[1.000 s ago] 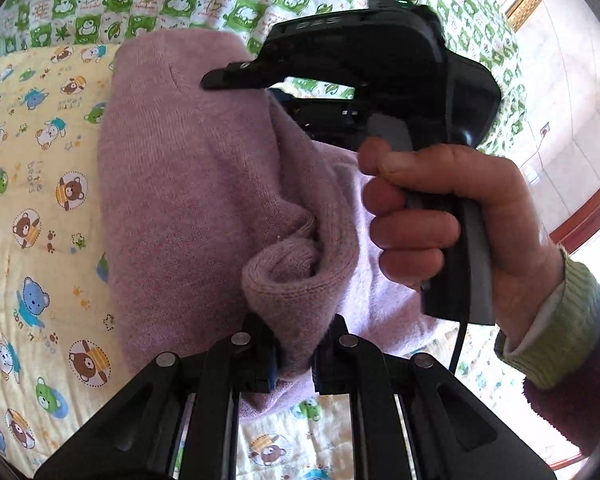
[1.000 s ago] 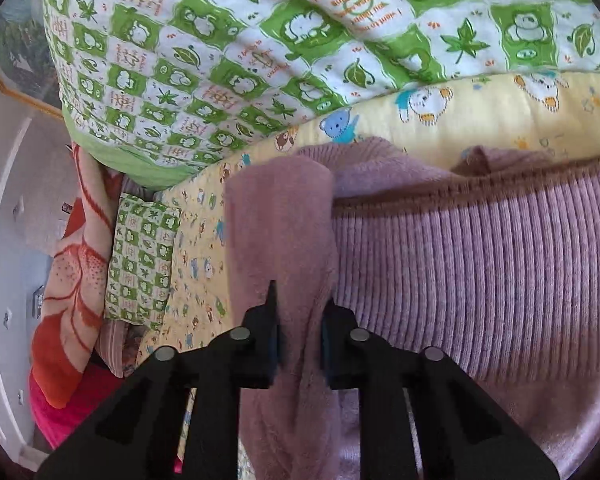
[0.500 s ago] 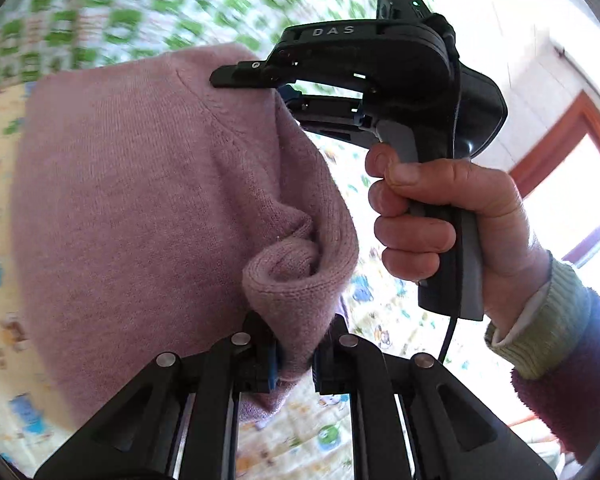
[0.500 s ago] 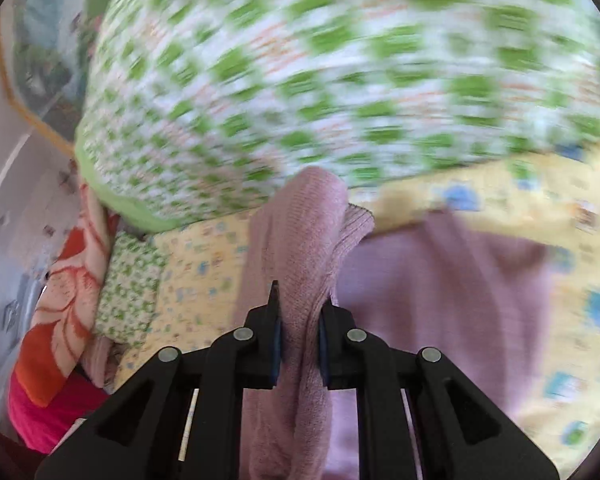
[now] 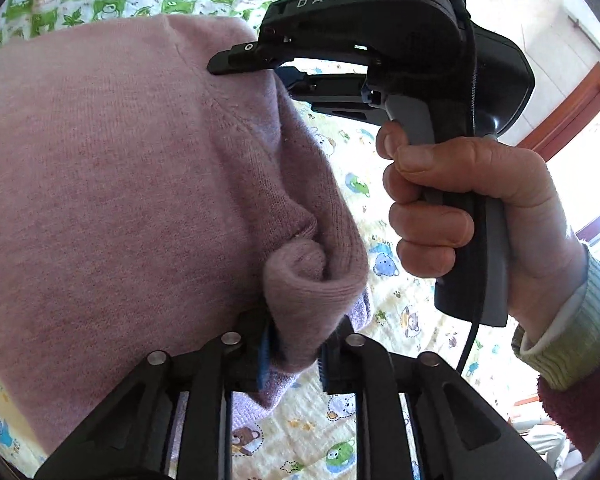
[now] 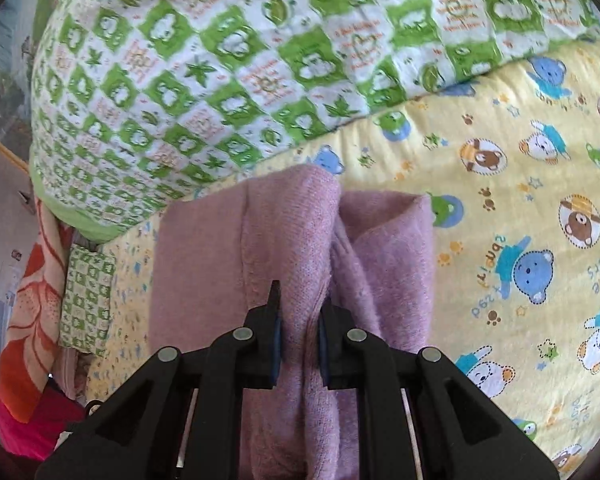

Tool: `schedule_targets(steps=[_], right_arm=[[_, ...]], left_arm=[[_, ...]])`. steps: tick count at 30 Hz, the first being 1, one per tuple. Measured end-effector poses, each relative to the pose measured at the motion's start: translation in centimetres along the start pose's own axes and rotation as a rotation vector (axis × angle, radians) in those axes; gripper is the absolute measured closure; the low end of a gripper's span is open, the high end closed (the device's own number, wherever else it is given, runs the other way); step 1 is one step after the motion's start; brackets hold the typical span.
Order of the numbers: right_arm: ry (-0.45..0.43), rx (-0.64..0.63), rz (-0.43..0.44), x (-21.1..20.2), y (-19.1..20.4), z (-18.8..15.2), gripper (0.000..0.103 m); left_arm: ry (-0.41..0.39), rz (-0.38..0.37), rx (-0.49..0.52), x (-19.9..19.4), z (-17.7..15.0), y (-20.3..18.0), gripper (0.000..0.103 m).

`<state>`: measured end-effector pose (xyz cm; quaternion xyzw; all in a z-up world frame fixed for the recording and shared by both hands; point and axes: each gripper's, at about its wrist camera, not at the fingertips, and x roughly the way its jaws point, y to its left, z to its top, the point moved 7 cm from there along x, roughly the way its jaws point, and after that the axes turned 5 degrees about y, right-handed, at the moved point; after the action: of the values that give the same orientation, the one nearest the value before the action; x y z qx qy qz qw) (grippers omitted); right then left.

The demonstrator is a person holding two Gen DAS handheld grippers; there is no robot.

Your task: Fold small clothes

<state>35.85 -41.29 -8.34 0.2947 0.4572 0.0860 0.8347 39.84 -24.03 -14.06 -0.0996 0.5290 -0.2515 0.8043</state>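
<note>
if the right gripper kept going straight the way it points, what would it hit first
The right gripper is already shut on the pink sweater, so that fabric comes first. Beyond it, probably the yellow bear-print sheet, then the green checked quilt; depth is unclear.

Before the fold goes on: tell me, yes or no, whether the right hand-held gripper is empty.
No, the right hand-held gripper is shut on a bunched fold of the pink knit garment.

Bed covered by yellow bear-print sheet [image 6: 520, 184]. Green-and-white checked quilt [image 6: 220, 60] bunched along its far side, overlapping the sheet. Small checked pillow [image 6: 86, 300] at left edge, beside an orange floral blanket [image 6: 32, 320].
</note>
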Motion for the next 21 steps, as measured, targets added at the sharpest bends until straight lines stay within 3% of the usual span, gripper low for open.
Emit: schedule_targets(steps=[4, 8, 13, 21], right_arm=[[-0.023, 0.045, -0.006, -0.9, -0.7, -0.3, 0.072], [-0.086, 0.075, -0.046, -4.0, -1.5, -1.0, 0.069], [-0.132, 0.075, -0.003, -7.6, -0.3, -3.9, 0.068], [-0.025, 0.033, 0.005, -5.9, 1.2, -10.4, 0.068]], left_arm=[[0.016, -0.039, 0.012, -0.8, 0.1, -0.6, 0.057], [0.019, -0.061, 0.035, -2.6, -1.1, -1.5, 0.053], [-0.003, -0.061, -0.003, -6.0, -3.1, 0.3, 0.050], [-0.087, 0.069, -0.212, -11.6, -4.6, 8.9, 0.040]])
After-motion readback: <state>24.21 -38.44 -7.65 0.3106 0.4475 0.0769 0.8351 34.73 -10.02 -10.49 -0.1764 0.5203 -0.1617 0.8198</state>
